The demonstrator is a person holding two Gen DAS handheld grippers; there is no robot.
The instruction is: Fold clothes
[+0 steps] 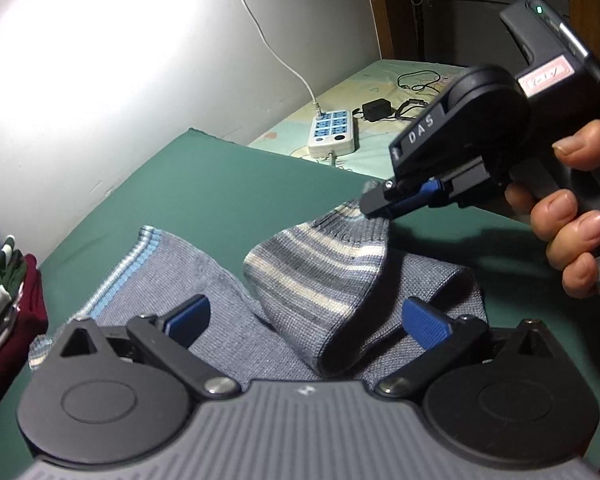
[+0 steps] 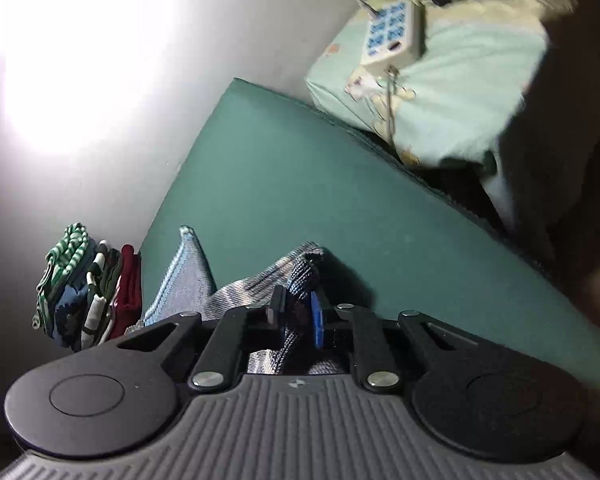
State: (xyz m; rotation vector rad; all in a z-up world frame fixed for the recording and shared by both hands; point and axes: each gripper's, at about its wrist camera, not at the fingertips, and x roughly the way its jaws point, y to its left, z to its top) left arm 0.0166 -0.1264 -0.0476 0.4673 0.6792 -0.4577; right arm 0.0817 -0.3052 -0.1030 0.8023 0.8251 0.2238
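Observation:
A grey-blue knit sweater (image 1: 188, 276) lies on the green mat (image 1: 228, 188), its pale-blue hem at the left. A striped part of the sweater (image 1: 320, 264) is lifted into a raised fold. In the left wrist view my right gripper (image 1: 374, 205), held by a hand (image 1: 568, 220), is shut on the top edge of that fold. In the right wrist view the right gripper (image 2: 296, 314) has knit fabric (image 2: 300, 276) pinched between its pads. My left gripper (image 1: 308, 318) stands open low over the sweater, its fingers on either side of the fold's lower end, not pressing it.
A stack of folded clothes (image 1: 4, 296) (image 2: 88, 292) sits at the mat's left edge by the white wall. Beyond the mat, a white power strip (image 1: 334, 132) (image 2: 392, 36), a black adapter (image 1: 376, 110) and cables lie on a pale-green sheet (image 2: 460, 92).

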